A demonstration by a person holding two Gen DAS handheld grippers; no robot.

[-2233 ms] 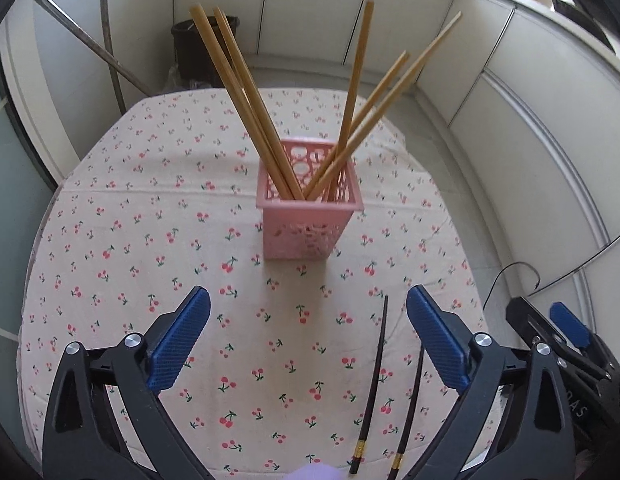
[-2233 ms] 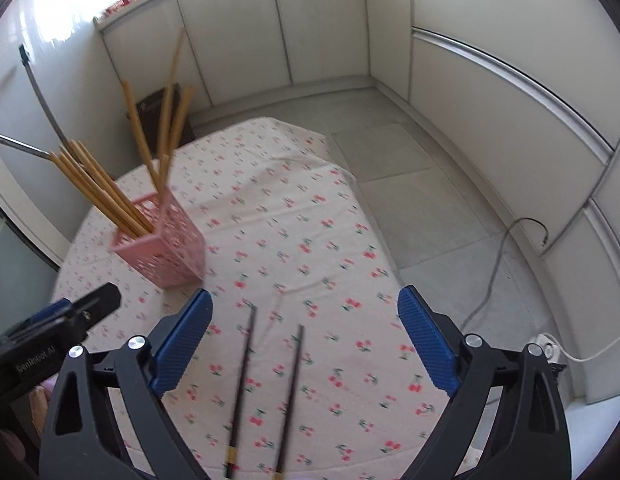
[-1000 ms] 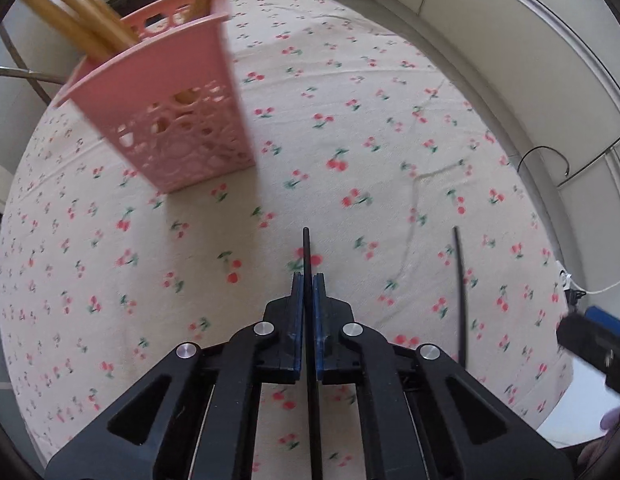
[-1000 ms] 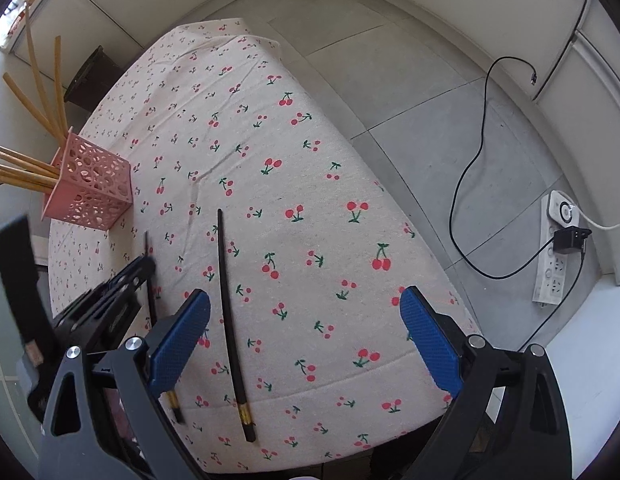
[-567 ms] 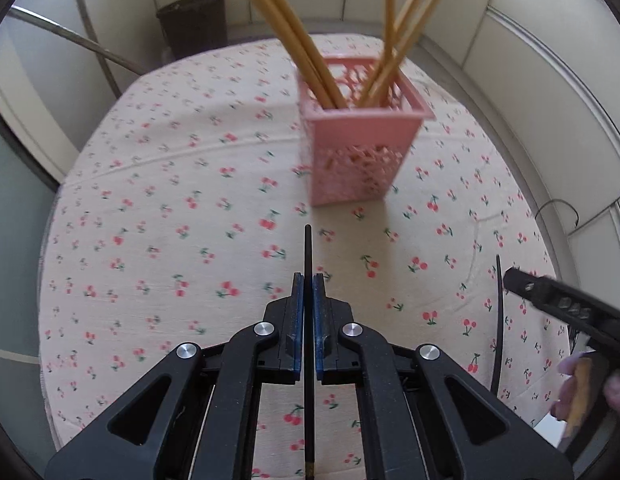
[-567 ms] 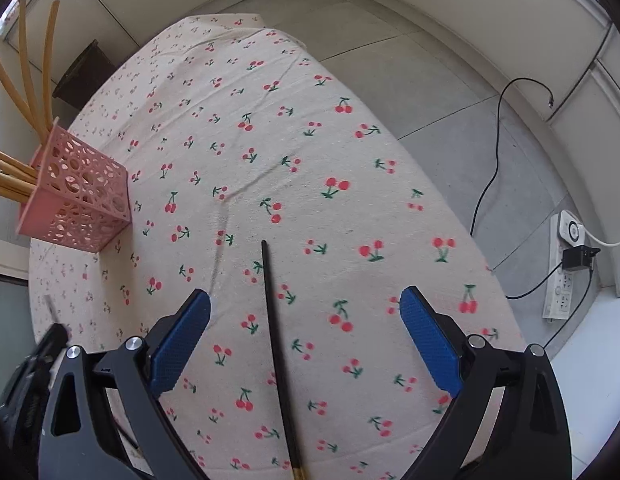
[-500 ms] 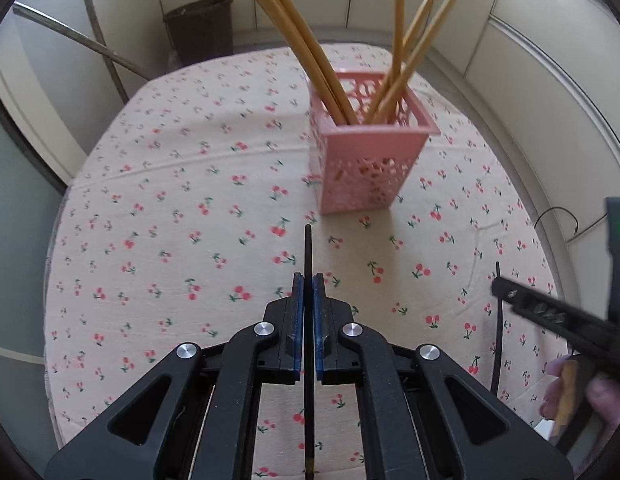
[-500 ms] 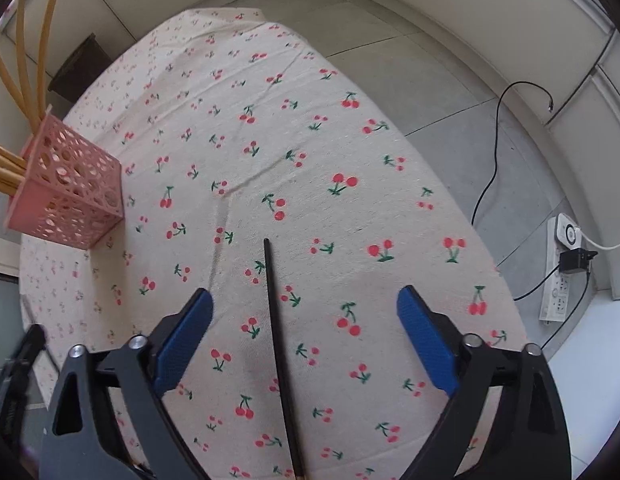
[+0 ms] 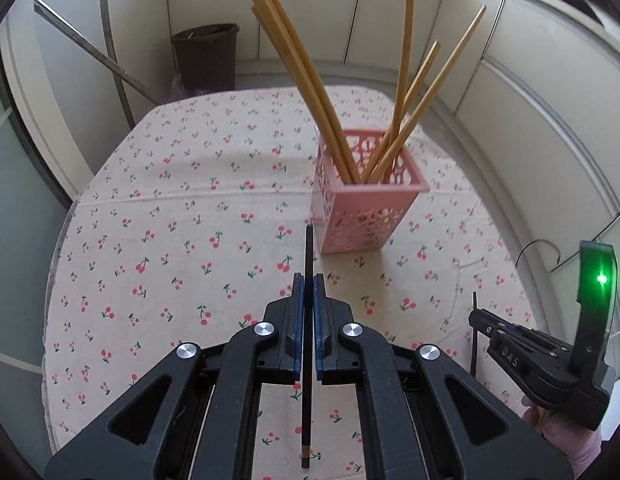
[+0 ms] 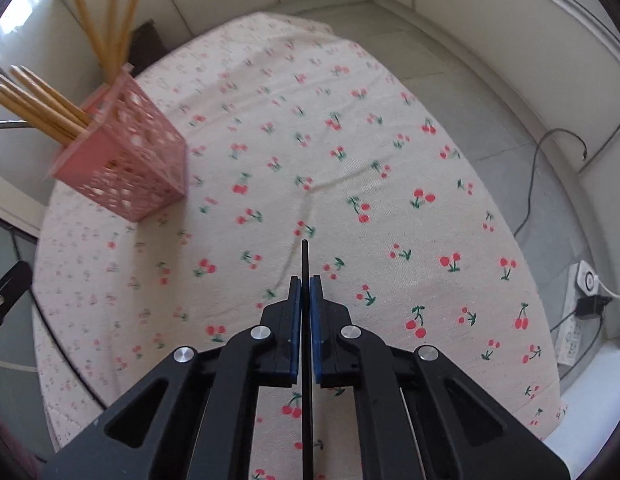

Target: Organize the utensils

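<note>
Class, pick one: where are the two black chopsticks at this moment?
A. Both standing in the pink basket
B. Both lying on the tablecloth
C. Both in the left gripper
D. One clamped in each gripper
D: the left gripper is shut on one black chopstick, and the right gripper is shut on the other black chopstick.

Pink basket [image 10: 121, 172] blurred; bamboo chopsticks [image 10: 37, 104] cropped

The basket [image 9: 366, 204] stands on the table [image 9: 169, 208]. Long sticks [image 9: 310, 80] stand in it. A bin [image 9: 205, 60] sits behind the table.
</note>
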